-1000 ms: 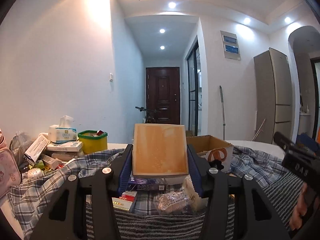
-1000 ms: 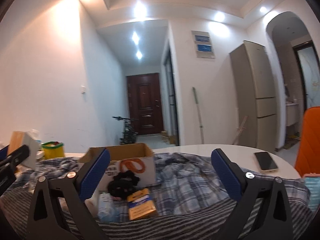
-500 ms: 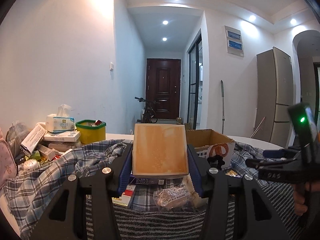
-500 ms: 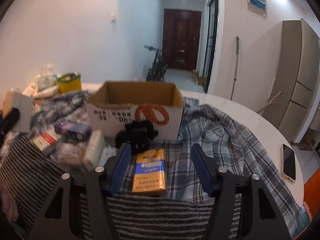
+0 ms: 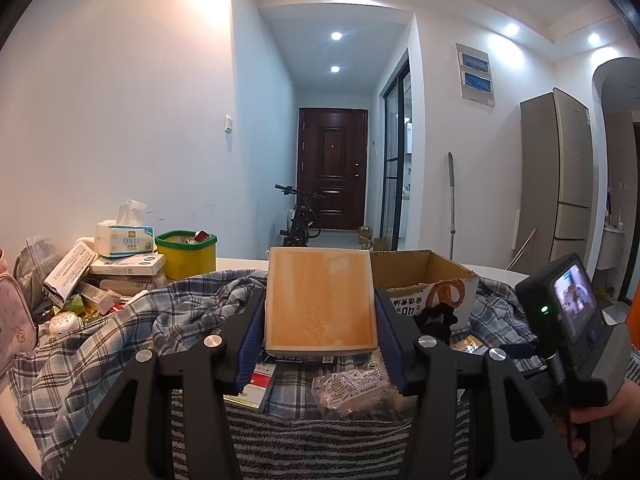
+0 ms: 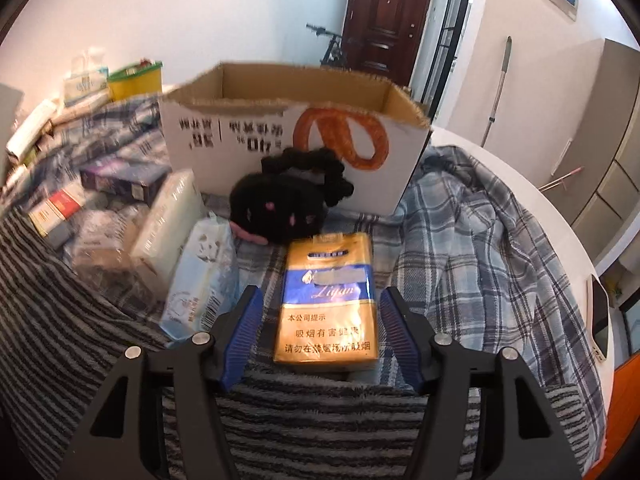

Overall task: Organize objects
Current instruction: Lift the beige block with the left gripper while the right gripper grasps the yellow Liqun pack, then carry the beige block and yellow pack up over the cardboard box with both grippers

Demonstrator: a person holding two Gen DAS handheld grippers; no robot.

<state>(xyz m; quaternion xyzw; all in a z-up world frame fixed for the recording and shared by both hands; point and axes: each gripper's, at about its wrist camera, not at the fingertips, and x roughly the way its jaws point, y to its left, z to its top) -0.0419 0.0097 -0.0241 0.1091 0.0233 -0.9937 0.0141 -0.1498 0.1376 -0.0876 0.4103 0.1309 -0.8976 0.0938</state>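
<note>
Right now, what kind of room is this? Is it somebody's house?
Most likely a home, in a dining or living area off the entry hall. A tall fridge stands by the wall, a bicycle is parked near the dark front door, and a cluttered table holds household bits.

The left tool [image 5: 320, 344] points nearly level, its pads clamped on a flat box. The right tool [image 6: 320, 336] tilts downward, jaws parted, having just opened slightly.

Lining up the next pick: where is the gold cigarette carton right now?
In the right wrist view, the gold cigarette carton lies flat on the plaid cloth, between the right gripper pads, just before the black hair ties.
</note>
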